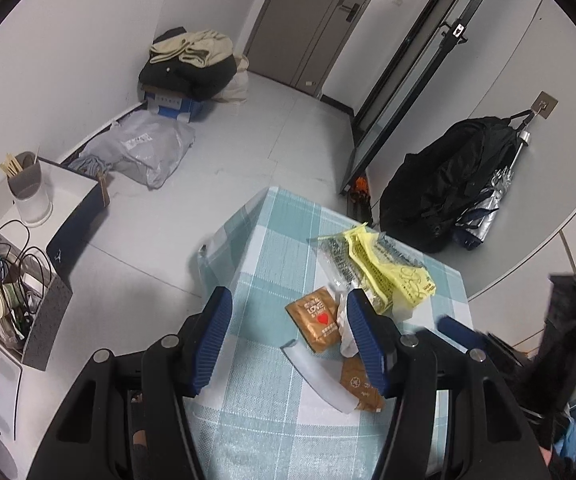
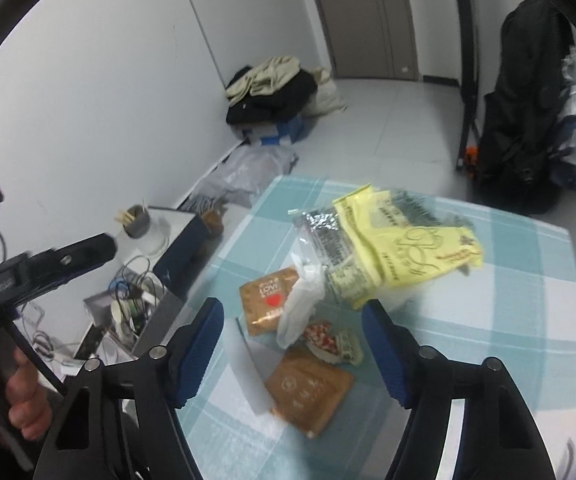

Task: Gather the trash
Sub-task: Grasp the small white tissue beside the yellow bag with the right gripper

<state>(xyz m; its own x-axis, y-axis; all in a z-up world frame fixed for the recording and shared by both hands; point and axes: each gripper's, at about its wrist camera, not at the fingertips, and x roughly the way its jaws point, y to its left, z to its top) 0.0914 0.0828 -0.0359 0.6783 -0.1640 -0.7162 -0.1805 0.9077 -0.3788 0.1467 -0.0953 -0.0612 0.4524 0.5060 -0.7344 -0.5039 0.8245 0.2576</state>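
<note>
Both grippers are hanging over the checked table (image 2: pixel 528 280) with nothing in them: left gripper (image 1: pixel 288 344) about half spread, right gripper (image 2: pixel 292 352) wider, jaws apart over the trash. Brown wrappers (image 2: pixel 308 392), a clear bag and the yellow bag (image 2: pixel 408 240) all lie loose on the cloth.

A: Wrappers are clustering mid-table (image 2: pixel 528 320): yellow bag (image 2: pixel 404 236) lying far, brown packets (image 2: pixel 308 392) near.
B: Right half of the cloth is staying bare, so that side is giving passage. Left gripper (image 2: pixel 67 264) is crowding the left edge.
</note>
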